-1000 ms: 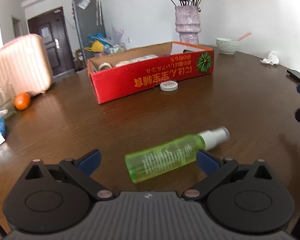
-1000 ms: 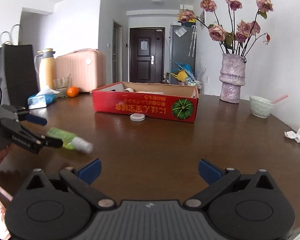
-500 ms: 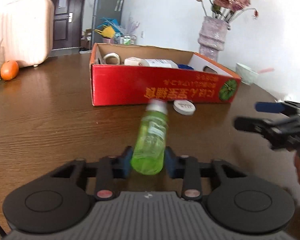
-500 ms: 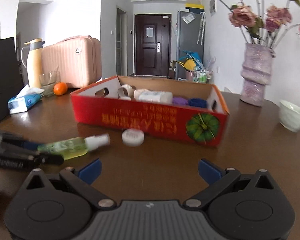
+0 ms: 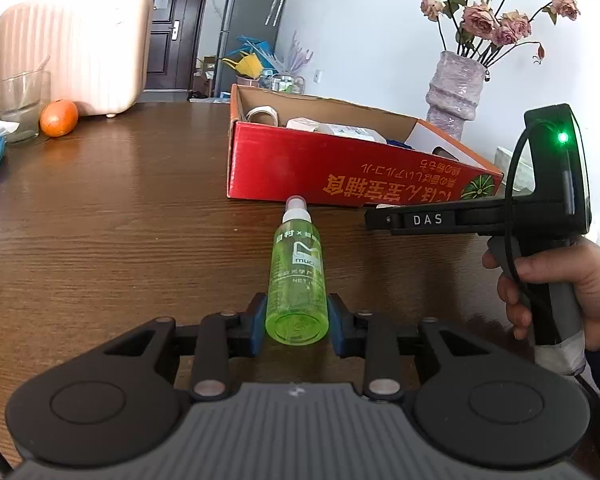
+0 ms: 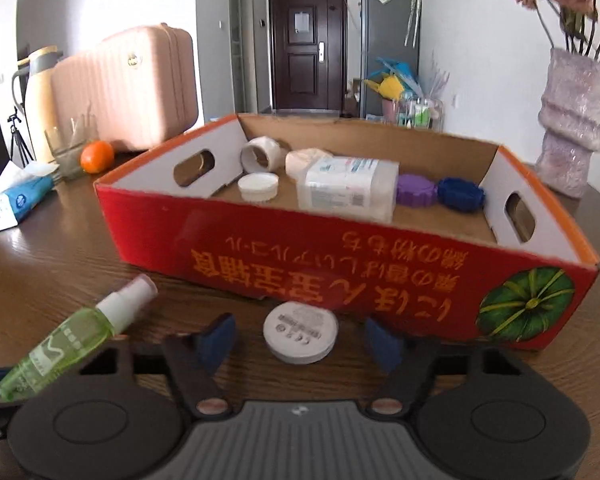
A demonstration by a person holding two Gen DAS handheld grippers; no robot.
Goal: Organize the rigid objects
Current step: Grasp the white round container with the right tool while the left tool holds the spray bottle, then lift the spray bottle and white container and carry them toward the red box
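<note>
Tissue pack (image 6: 10, 202), glass (image 6: 69, 150) and orange (image 6: 96, 156) noted at far left of wooden table (image 5: 112, 216), well apart from the work area. Pink suitcase (image 5: 76, 42) noted behind them.

Left gripper (image 5: 297, 322) found closed on green spray bottle (image 5: 297, 280); blue pads (image 5: 256, 326) pressed against both sides of the bottle near its base. Bottle held roughly level above the table, white nozzle aimed at the front wall of red cardboard box (image 5: 340, 174), nozzle tip near that wall but apart from it. In the right wrist view, same bottle (image 6: 74, 336) seen at lower left, tilted nozzle-up toward the box.

Right gripper (image 6: 302, 342) found open, fingers spread wide, nothing gripped. Small white round tin (image 6: 300, 338) seen lying flat on the table between the blue fingertips (image 6: 216, 338), just in front of the box wall (image 6: 340, 276); contact with either fingertip not visible.

Inside the box: tape roll (image 6: 260, 154), white lid (image 6: 258, 187), white labelled container (image 6: 348, 188), purple cap (image 6: 416, 194), blue cap (image 6: 460, 194).

Vase (image 6: 572, 128) with dried roses noted at far right, beyond the box.
</note>
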